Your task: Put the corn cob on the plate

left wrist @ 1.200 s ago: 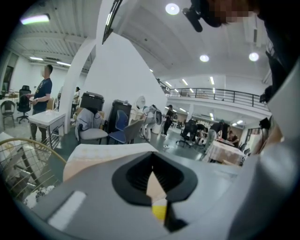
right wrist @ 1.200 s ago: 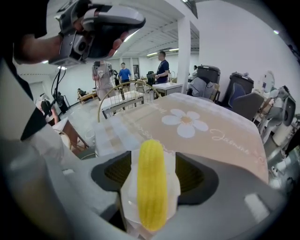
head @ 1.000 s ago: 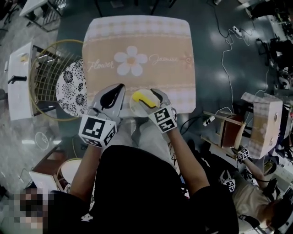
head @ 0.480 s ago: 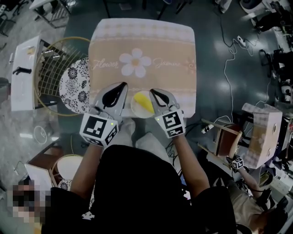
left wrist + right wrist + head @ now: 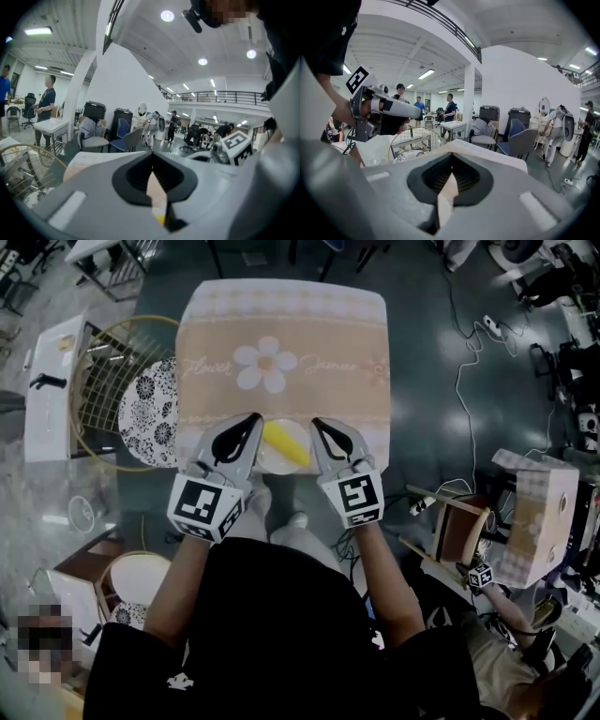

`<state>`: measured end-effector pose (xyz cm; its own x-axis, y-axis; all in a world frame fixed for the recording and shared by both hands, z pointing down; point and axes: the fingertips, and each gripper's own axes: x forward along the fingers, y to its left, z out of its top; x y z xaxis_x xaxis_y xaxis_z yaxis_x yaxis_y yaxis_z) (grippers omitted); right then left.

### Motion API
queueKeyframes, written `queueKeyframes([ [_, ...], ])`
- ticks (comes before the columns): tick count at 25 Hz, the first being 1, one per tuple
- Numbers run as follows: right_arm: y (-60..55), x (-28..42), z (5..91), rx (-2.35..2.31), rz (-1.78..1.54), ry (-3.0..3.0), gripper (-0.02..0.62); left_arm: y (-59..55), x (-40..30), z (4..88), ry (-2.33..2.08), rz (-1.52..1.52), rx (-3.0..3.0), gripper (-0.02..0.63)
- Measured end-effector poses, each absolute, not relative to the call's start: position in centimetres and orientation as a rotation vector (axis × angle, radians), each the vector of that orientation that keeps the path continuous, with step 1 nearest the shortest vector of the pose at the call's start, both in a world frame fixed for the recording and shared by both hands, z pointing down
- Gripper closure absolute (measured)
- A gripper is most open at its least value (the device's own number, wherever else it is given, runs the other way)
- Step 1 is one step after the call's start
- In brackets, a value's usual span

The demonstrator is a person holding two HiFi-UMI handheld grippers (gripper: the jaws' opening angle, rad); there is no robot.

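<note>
The yellow corn cob (image 5: 284,442) lies on a small white plate (image 5: 264,463) at the near edge of the table (image 5: 281,324), which is covered by a floral cloth. My left gripper (image 5: 253,416) hangs just left of the plate, shut and empty. Just right of the plate is my right gripper (image 5: 317,422), also shut with nothing in it. Both are lifted above the table and neither touches the cob. In the left gripper view the jaws (image 5: 152,154) meet at the tip, and a sliver of the yellow cob (image 5: 161,218) shows below them. The right gripper view shows closed jaws (image 5: 452,157) over the cloth.
A round wire rack (image 5: 98,352) holding a black-and-white patterned plate (image 5: 148,413) stands left of the table, beside a white side table (image 5: 47,399). A wooden stool (image 5: 464,512) and a box (image 5: 539,502) are at the right. Cables cross the floor. People stand in the distance.
The right gripper held the cob over the plate a second ago. It has let go, shut its jaws and risen. The cob now rests on the plate. The left gripper rose slightly.
</note>
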<state>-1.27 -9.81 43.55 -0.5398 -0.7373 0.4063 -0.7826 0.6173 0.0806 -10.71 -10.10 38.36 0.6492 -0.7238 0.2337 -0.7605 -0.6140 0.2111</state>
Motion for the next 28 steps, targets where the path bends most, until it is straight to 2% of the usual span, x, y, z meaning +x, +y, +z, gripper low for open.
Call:
queueKeyframes([
  [14, -6.3, -0.7, 35.6, 1.250, 0.044, -2.608, 0.594, -5.9, -7.7, 35.6, -1.225, 0.231, 2.665, 0.600],
  [28, -0.3, -0.4, 32.8, 1.205, 0.016, -2.688, 0.594, 0.5, -6.8, 33.1, -1.312, 0.184, 2.688, 0.600],
])
